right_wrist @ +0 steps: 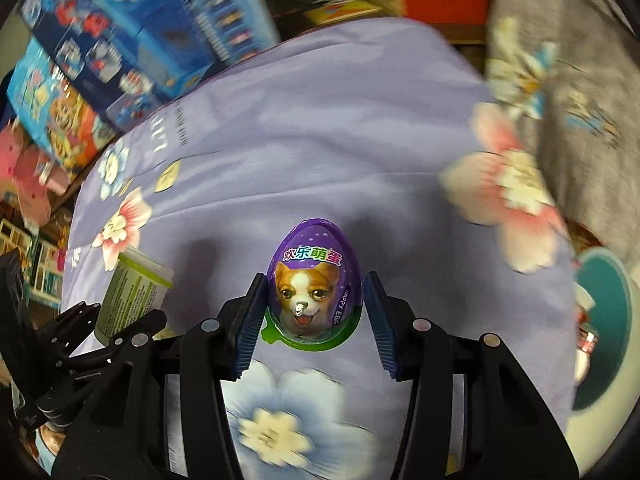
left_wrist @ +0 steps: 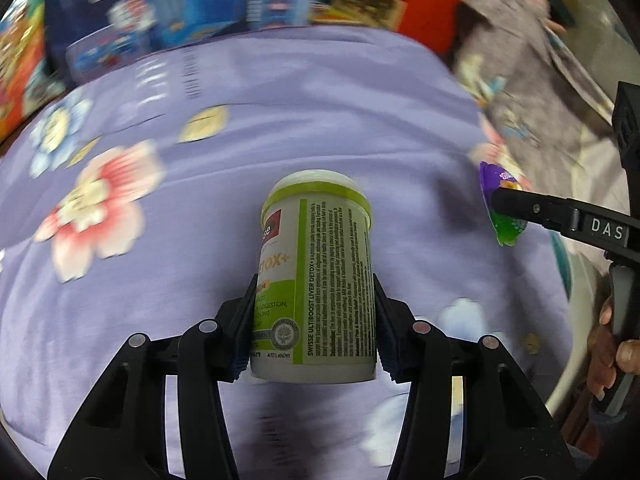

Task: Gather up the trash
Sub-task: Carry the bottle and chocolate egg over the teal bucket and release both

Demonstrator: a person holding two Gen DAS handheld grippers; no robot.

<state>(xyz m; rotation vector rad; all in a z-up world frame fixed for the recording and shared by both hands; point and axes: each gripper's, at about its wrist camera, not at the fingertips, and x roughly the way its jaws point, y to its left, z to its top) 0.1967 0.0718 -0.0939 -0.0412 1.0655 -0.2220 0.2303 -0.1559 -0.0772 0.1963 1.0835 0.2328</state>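
A white supplement bottle [left_wrist: 316, 276] with a lime-green label and cap stands upright between the pads of my left gripper [left_wrist: 316, 320], which is shut on its lower half above the bed. My right gripper [right_wrist: 316, 312] is shut on a purple egg-shaped toy pack [right_wrist: 314, 284] with a puppy picture and a green rim. The left wrist view shows the right gripper's finger [left_wrist: 520, 208] at the far right, with the egg pack [left_wrist: 500, 204] on its tip. In the right wrist view the left gripper [right_wrist: 100, 320] and its bottle [right_wrist: 132, 292] sit low on the left.
A lilac bedsheet with large flowers [left_wrist: 240, 120] lies under both grippers. Blue toy boxes [right_wrist: 120, 40] are stacked at the back left. A grey floral blanket [right_wrist: 560, 100] lies on the right. A teal and white round container [right_wrist: 600, 320] is at the right edge.
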